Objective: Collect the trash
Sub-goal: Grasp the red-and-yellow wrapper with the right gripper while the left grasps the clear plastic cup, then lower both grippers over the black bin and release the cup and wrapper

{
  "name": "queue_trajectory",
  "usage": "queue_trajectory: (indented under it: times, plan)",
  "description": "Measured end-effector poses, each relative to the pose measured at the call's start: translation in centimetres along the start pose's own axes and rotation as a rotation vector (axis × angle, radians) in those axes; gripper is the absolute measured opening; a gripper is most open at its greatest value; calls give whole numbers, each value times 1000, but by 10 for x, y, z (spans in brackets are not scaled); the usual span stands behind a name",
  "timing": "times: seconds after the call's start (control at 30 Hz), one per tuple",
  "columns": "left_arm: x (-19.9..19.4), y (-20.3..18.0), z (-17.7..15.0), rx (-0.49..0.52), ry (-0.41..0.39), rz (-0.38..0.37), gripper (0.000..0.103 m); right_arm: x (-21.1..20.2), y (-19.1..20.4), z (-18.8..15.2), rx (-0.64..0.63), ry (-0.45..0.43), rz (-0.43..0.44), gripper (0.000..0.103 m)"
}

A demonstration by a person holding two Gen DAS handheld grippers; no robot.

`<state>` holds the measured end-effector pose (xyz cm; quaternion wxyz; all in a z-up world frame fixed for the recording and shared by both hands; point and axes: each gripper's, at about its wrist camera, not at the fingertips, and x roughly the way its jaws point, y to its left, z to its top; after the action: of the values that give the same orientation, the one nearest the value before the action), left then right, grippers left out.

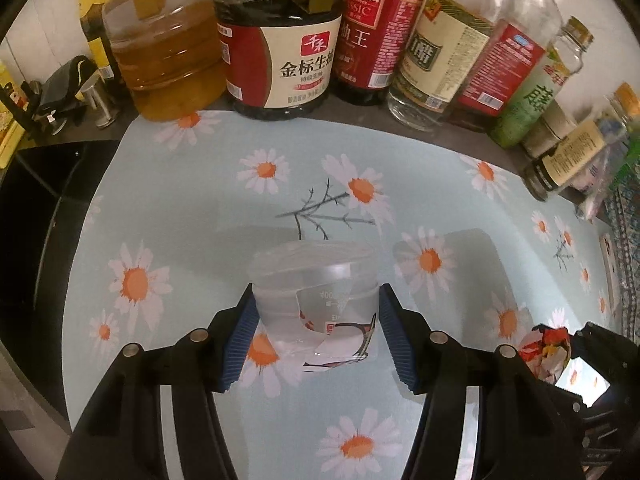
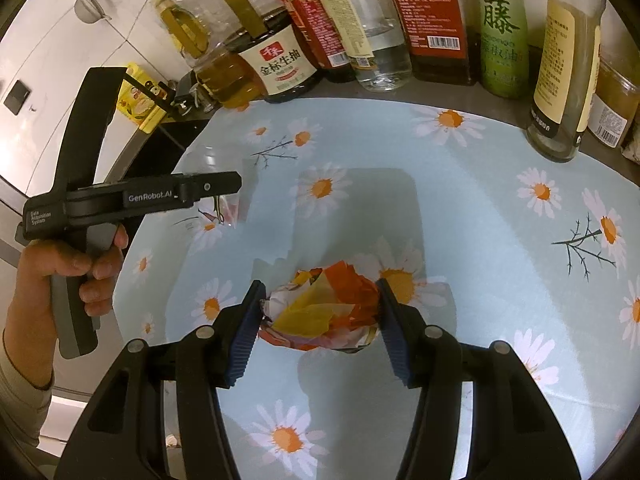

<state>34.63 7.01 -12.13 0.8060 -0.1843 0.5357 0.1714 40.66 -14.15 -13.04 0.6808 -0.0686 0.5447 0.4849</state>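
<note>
Grippers both loaded over daisy tablecloth (image 1: 192, 208).
Left gripper (image 1: 316, 312) clamps clear plastic cup (image 1: 312, 280); right gripper (image 2: 320, 312) clamps crumpled wrapper (image 2: 320, 308), near soy sauce jug (image 1: 276, 48).

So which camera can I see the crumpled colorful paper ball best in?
The right wrist view: the paper ball sits whole between the right tool's pads, showing yellow and orange folds. The left wrist view catches only part of it at the lower right edge, behind the tool body.
</note>
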Motion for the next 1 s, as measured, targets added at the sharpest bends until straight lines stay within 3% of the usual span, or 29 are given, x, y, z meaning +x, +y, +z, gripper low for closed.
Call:
queue_trajectory:
  times: [0.37,1.0]
  plan:
    - [-41,15,-48,46,-23,-38,57,-11,42,-29,10,-39,-32,56]
    - [-123,69,-156,139,-68,-139,57,-12,158,-105,62,-77,-82,56]
